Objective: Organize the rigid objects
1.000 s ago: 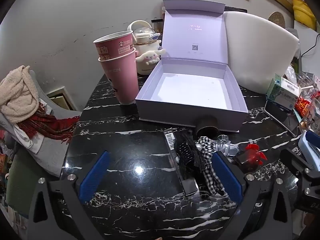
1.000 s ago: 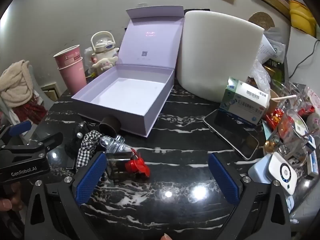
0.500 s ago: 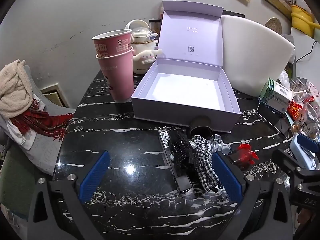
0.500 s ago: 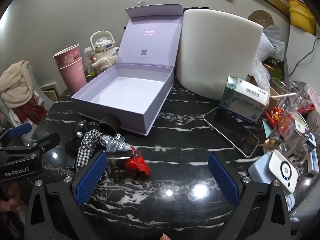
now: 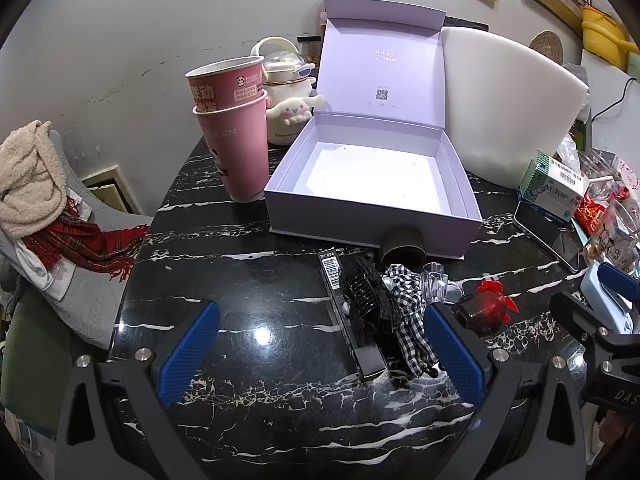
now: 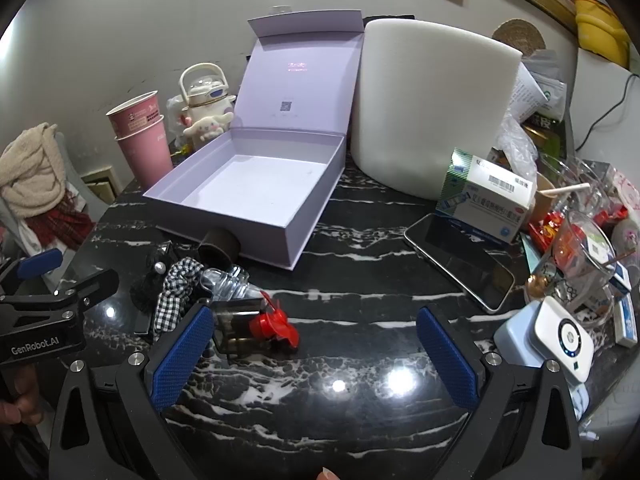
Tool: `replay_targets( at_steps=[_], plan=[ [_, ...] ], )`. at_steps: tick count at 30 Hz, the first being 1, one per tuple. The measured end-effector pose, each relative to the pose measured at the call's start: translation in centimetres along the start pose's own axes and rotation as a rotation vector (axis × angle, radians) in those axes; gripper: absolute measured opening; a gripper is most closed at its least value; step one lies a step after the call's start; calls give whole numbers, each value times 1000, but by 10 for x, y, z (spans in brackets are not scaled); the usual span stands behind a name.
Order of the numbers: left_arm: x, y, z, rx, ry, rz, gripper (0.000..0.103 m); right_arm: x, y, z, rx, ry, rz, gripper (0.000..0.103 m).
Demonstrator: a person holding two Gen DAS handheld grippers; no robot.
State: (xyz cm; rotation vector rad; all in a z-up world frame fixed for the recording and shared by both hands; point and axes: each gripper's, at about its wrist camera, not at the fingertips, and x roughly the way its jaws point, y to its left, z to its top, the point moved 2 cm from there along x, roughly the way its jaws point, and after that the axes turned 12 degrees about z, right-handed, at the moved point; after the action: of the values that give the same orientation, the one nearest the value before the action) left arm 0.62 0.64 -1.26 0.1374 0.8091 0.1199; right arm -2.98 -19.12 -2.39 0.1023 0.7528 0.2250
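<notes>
Both grippers hung wide open and empty, left gripper (image 5: 320, 354) fronting the pile of small objects (image 5: 384, 308) heaped just before the empty lilac box (image 5: 372, 216), right gripper (image 6: 320, 354) by the red-capped piece (image 6: 256, 326), seemingly lining up a first pick.

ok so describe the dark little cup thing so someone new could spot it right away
Start at the open lilac box on the black marble table. Against the box's front wall, nearest the grippers, a small dark brown cup lies on its side. It is the only round, plain dark piece, just behind the checked scrunchie and clear glass bottle.
</notes>
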Motion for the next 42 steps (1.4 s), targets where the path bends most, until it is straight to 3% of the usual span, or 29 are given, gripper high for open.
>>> replay_targets(
  at_steps=[42],
  plan=[
    [2,-9,6,26,13,-1,103,3,3,2,-48,-3,24,103]
  ],
)
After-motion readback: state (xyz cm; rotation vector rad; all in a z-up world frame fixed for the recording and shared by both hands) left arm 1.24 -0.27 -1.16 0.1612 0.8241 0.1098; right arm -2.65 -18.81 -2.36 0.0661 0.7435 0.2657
